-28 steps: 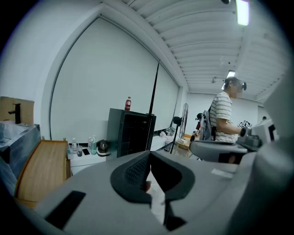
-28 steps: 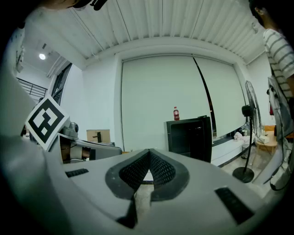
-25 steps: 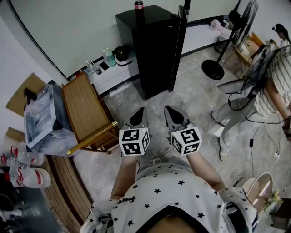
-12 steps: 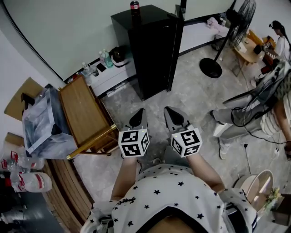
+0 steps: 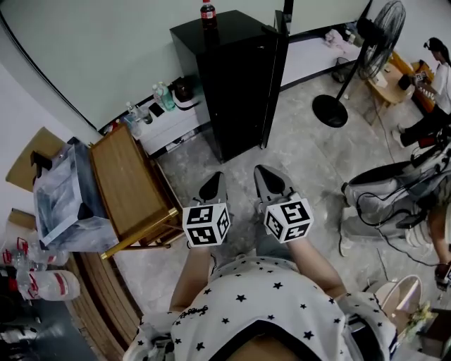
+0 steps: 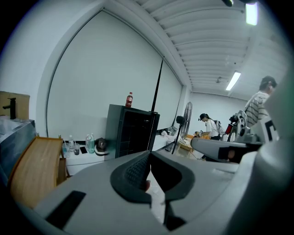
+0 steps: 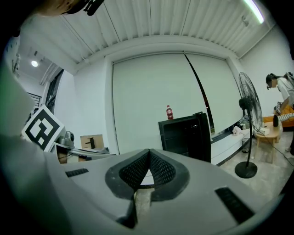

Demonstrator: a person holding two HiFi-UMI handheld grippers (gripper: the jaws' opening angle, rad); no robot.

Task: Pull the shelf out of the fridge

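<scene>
The black fridge stands across the floor ahead of me, its door swung open at its right side. A red-capped bottle stands on top. The inside is dark, and I cannot make out the shelf. My left gripper and right gripper are held side by side in front of my body, both shut and empty, well short of the fridge. In the left gripper view the fridge is far off beyond the left gripper. The right gripper view shows the fridge past the right gripper.
A wooden table and a clear plastic box are at my left. A low white cabinet with bottles stands left of the fridge. A standing fan and a person are at the right, with cables on the floor.
Both grippers stay put and shut. The person at the right has bent lower and shifted toward the right edge. The view has tipped slightly.
</scene>
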